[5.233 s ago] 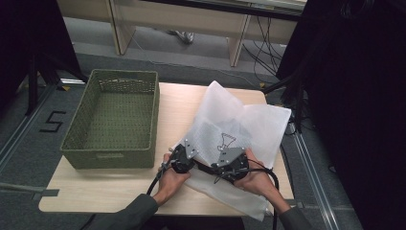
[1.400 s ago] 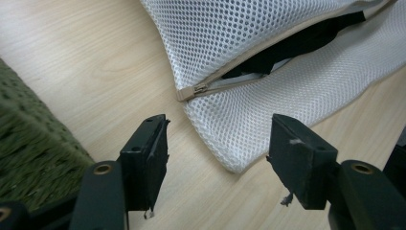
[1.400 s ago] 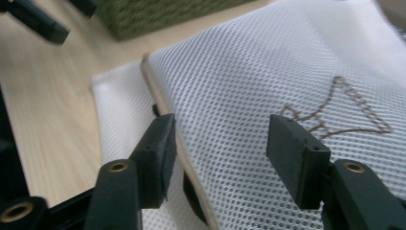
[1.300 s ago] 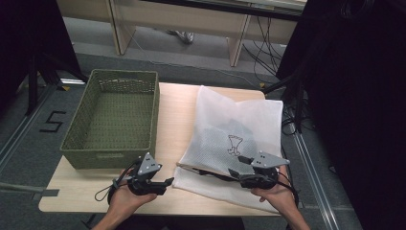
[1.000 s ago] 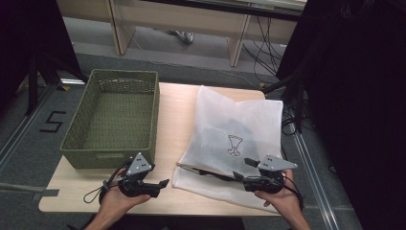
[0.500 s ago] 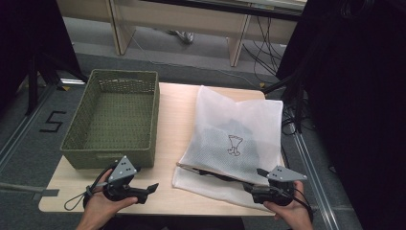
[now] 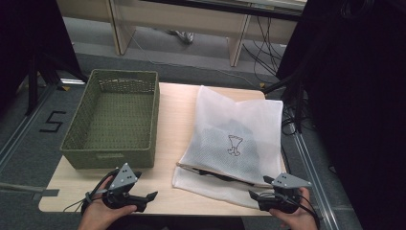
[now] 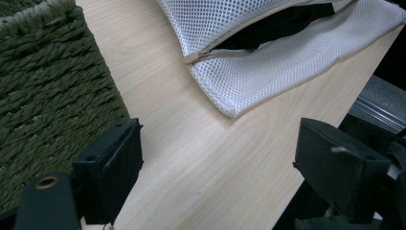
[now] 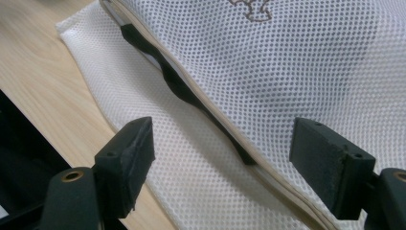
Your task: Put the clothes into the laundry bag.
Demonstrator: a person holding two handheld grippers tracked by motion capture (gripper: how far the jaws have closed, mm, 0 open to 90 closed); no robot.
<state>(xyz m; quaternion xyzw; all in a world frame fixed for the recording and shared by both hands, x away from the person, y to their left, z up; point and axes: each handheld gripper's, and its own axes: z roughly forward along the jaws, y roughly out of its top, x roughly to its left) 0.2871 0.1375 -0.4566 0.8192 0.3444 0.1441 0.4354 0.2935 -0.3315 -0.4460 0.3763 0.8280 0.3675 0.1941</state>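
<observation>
while the white mesh laundry bag (image 7: 234, 143) lies flat on the pale wooden table (image 7: 170, 115), both tools sit off it. left gripper (image 7: 146, 197) jaws, just opened, stand spread and empty. right gripper (image 7: 253, 197) likewise.

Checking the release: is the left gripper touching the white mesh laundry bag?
Apart. Left gripper view: open left gripper, bare table between it and the white mesh laundry bag.

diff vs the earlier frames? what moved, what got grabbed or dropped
Both grippers let go of the mesh bag and pulled back to the near table edge: left gripper out to the left in front of the basket, right gripper to the bag's near right corner. Their jaws have just been opening, nothing between them. The bag, raised and rumpled before, now lies flat. Basket unmoved.
</observation>
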